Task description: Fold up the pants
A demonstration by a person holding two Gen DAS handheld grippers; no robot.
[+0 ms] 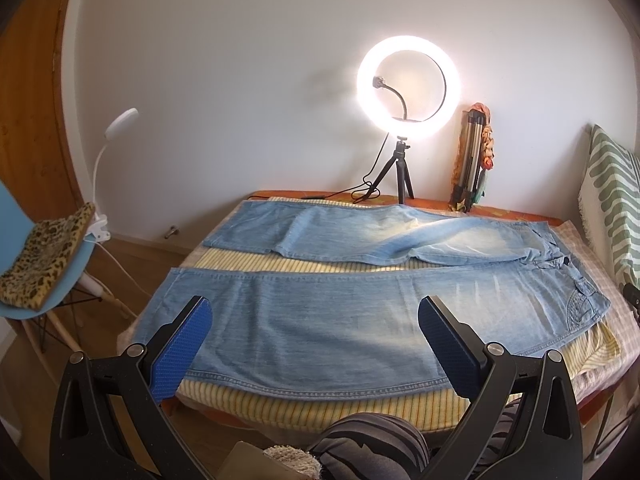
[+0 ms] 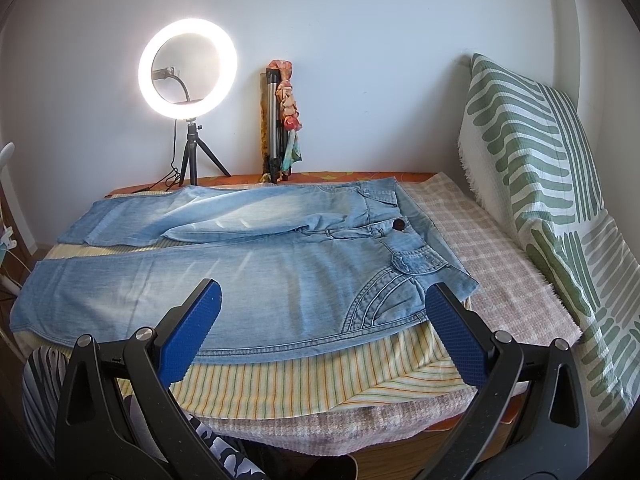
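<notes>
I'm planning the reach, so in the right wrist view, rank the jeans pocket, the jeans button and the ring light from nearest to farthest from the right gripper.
From the right gripper:
1. Jeans pocket, just ahead, between the open fingers.
2. Jeans button, farther back at the waistband, slightly right.
3. Ring light, far left by the wall.

Faded denim pants (image 1: 304, 312) on ribbed striped cloth (image 1: 320, 404).

pants (image 1: 320, 320) spread flat, left gripper (image 1: 316, 326) jaws apart

Left gripper (image 1: 314, 322): my jaws spread wide — gripping nothing, hovering level.
Right gripper (image 2: 324, 308): likewise wide apart — pads bare, pointing forward.
</notes>
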